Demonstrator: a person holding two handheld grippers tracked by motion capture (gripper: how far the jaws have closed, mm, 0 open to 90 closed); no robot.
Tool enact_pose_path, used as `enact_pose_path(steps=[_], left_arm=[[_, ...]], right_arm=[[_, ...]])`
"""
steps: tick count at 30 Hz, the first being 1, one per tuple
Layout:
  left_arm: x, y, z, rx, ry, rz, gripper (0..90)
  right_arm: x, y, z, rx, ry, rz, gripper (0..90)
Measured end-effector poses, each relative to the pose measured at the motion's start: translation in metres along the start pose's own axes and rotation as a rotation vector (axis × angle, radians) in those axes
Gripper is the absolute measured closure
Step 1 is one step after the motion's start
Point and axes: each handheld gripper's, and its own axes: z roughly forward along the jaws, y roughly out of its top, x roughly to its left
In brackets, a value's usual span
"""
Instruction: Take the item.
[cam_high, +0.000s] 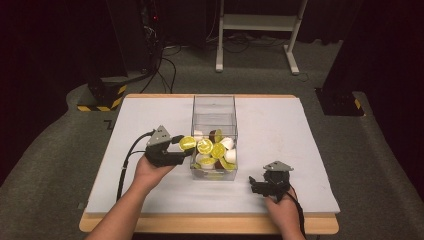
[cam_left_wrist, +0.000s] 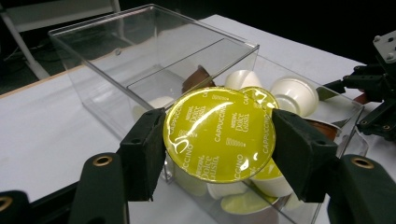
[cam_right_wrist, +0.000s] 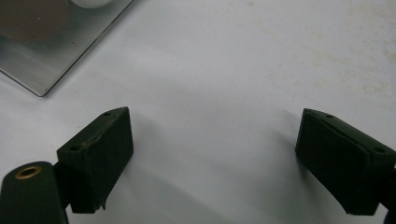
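Yellow foil faces the camera as the left gripper (cam_left_wrist: 218, 140) clamps a capsule (cam_left_wrist: 218, 134) by its rim, held just above the left wall of the clear box (cam_left_wrist: 116, 60) on the white table (cam_high: 280, 125). More capsules (cam_high: 217, 150), yellow-topped and white, lie heaped in the box's near end. The right gripper (cam_right_wrist: 215, 154) rests well apart on the table, jaws spread wide with nothing between them.
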Motion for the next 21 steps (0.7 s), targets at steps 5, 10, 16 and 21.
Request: enact_pose_path(steps=[5,10,16,21], left_arm=[[0.010,-0.001,-0.007,-0.002,0.022,-0.007,37.8],[0.018,-0.003,-0.014,-0.001,0.044,-0.010,37.8],[0.031,-0.008,-0.019,-0.002,0.073,-0.028,37.8],[0.041,-0.011,-0.023,0.009,0.098,-0.023,37.9]], right_arm=[[0.000,0.000,0.000,0.000,0.001,0.001,11.2],[0.000,0.000,0.000,0.000,0.000,0.001,11.2],[0.000,0.000,0.000,0.000,0.000,0.000,11.3],[0.000,0.000,0.000,0.000,0.000,0.000,11.3]])
